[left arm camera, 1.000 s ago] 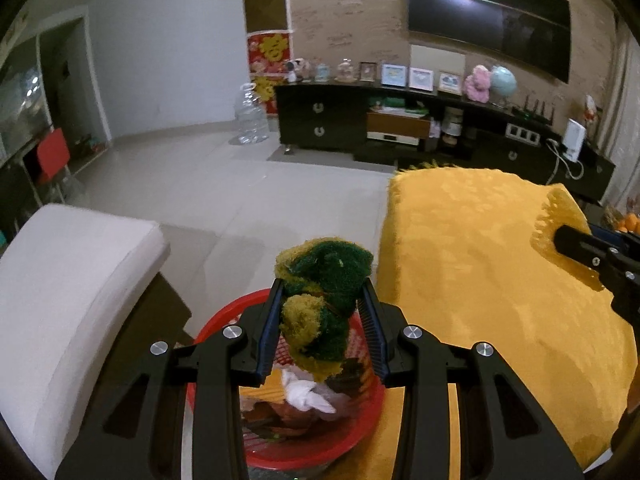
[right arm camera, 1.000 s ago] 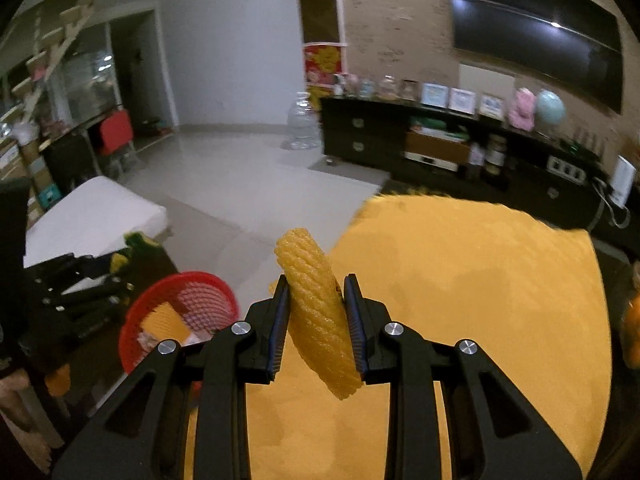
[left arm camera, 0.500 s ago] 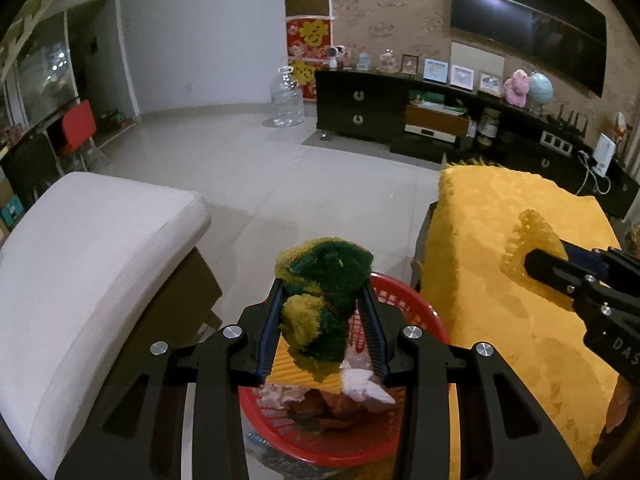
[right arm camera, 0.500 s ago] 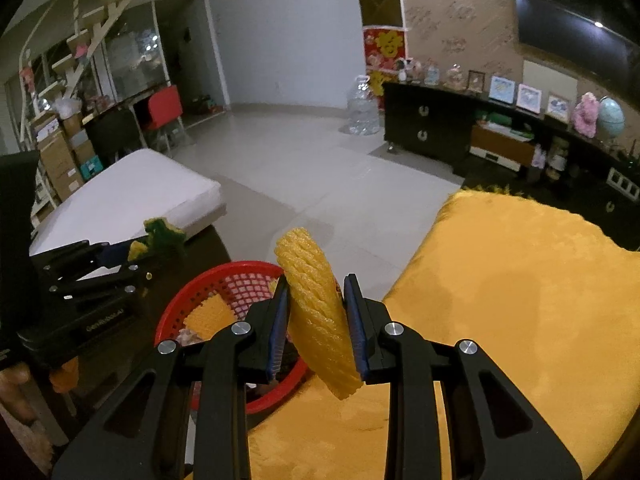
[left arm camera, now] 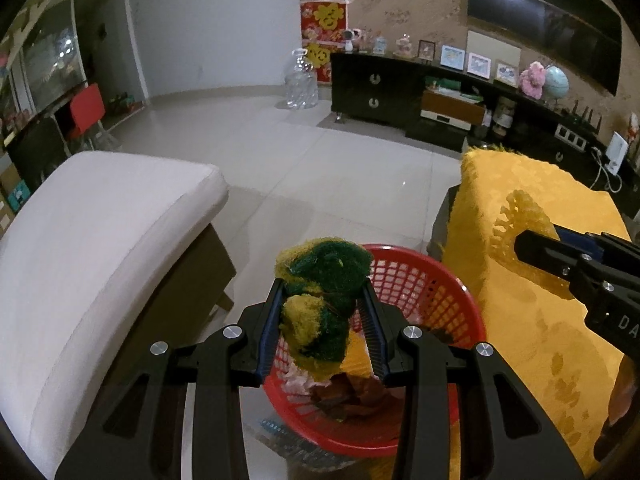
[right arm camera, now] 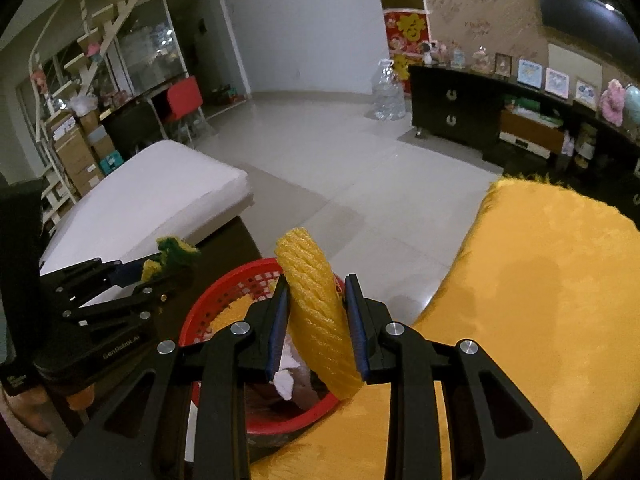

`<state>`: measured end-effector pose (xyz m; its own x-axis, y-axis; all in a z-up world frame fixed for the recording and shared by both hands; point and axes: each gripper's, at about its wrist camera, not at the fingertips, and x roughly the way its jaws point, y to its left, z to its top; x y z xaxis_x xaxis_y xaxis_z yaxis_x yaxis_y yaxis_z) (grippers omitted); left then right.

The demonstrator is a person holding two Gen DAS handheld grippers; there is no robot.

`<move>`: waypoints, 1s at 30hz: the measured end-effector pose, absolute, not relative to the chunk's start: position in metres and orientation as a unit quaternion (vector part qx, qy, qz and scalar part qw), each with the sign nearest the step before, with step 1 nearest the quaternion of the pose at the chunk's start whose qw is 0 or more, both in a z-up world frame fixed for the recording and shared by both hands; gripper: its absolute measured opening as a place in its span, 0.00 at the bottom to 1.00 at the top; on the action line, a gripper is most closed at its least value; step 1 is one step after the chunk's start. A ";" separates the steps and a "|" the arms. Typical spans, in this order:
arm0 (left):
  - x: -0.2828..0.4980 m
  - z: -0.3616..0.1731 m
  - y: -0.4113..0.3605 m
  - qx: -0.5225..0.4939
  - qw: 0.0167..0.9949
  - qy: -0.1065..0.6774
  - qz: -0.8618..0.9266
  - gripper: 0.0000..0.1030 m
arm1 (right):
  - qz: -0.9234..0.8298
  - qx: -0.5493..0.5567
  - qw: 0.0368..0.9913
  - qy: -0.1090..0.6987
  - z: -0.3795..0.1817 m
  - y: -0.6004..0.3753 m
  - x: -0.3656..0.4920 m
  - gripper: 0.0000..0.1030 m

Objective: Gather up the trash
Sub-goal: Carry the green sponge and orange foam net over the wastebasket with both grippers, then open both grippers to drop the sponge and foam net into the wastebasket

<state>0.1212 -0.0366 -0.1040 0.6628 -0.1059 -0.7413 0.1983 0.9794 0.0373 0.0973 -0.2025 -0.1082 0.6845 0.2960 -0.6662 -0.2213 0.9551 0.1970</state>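
Overhanging red basket's rim (left arm camera: 460, 288): sponge (left arm camera: 320, 308)

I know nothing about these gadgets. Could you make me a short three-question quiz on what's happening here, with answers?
1. True or false: the left gripper holds a green and yellow sponge.
2. What does the right gripper hold? A) yellow foam net B) bottle C) spoon
3. What colour is the basket below both grippers?

Key: 1 true; 2 A, the yellow foam net; 3 red.
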 end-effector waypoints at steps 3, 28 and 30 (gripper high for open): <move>0.124 -0.112 -0.035 0.059 0.905 0.413 -0.082 0.35 | 0.147 0.057 0.910 0.383 -0.117 -0.200 0.102 0.27; 0.129 -0.127 -0.044 0.068 0.899 0.417 -0.114 0.61 | 0.168 0.140 0.883 0.415 -0.148 -0.201 0.125 0.51; 0.127 -0.124 -0.043 0.062 0.901 0.413 -0.114 0.66 | 0.170 0.146 0.882 0.414 -0.146 -0.205 0.125 0.52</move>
<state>0.1274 -0.0430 -0.1240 0.6321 -0.1549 -0.7592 0.2575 0.9661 0.0172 0.1246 -0.2048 -0.1464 0.5998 0.4205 -0.6807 -0.1786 0.8996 0.3985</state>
